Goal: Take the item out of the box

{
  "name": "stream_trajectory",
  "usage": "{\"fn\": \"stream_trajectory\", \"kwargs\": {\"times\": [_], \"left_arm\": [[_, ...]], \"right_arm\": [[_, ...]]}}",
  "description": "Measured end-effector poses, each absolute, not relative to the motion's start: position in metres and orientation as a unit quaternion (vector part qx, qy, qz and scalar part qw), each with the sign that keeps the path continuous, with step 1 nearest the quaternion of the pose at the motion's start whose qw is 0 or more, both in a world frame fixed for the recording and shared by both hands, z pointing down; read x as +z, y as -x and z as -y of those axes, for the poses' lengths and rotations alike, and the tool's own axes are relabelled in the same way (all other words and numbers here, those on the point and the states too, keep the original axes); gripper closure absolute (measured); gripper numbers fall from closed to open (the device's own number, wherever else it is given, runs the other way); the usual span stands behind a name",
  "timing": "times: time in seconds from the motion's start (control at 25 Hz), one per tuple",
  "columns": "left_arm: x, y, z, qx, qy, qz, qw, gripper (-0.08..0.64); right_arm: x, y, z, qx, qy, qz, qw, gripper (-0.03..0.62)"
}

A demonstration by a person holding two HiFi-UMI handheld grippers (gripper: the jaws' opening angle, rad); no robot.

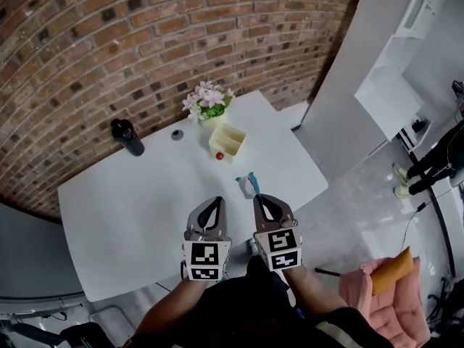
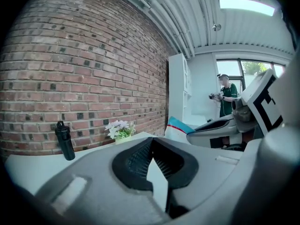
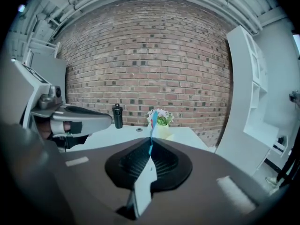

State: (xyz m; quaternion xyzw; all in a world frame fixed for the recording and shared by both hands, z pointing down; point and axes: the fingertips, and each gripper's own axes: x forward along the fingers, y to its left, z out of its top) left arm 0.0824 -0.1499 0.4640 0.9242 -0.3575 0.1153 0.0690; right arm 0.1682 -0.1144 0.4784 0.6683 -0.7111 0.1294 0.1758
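A small pale yellow open box (image 1: 227, 142) stands at the far side of the white table (image 1: 130, 223), in front of a pot of flowers (image 1: 209, 104). A tiny red ball (image 1: 219, 156) lies beside the box. My right gripper (image 1: 258, 196) is shut on a flat white packet with a teal edge (image 1: 250, 185), held above the table's near right part, well short of the box. The right gripper view shows the packet (image 3: 152, 125) standing up between the closed jaws. My left gripper (image 1: 215, 200) hovers close beside the right one, shut with nothing in it.
At the table's back left stands a black bottle (image 1: 127, 137), with a small dark cap (image 1: 177, 134) near it. A brick wall runs behind. The table's right edge (image 1: 312, 169) drops to the floor. A pink chair with an orange cushion (image 1: 391, 281) and a person's legs (image 1: 428, 169) are to the right.
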Motion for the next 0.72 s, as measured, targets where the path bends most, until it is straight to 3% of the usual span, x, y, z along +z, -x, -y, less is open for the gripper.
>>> {"fn": "stream_trajectory", "kwargs": {"times": [0.72], "left_arm": [[0.43, -0.097, 0.056, 0.079, -0.95, 0.291, 0.076, 0.555]], "right_arm": [[0.442, -0.177, 0.009, 0.129, -0.709, 0.679, 0.138, 0.586]]}}
